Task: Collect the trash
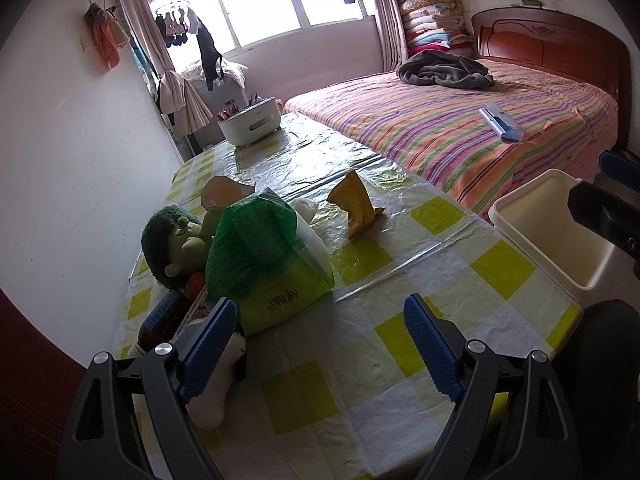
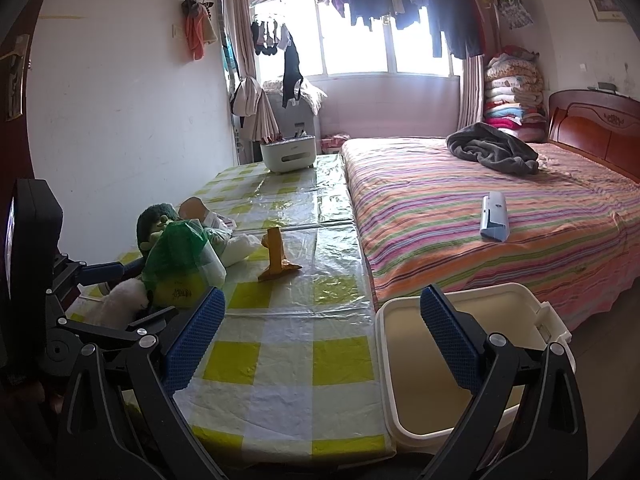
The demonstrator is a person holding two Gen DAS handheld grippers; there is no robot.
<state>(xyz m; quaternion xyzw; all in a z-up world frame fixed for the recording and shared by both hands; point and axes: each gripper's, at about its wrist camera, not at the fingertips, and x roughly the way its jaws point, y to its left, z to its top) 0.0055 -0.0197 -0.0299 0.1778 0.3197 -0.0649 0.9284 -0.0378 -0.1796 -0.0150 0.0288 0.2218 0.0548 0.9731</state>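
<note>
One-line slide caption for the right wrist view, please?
Right gripper, jaws open, hovers over the checkered table beside the empty white bin, yellow wrapper ahead.

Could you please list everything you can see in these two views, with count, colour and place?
Crumpled wrapper: 1, yellow, table middle.
Tissue pack: 1, green, table left.
Plush doll: 1, green, behind the pack.
Bin: 1, cream, open, between table and bed.
Organiser box: 1, white, table's far end.
Table: 1, yellow-white check cover.
Blanket: 1, grey, on striped bed.
Left gripper: open, above table.
Right gripper: open, near bin.
</note>
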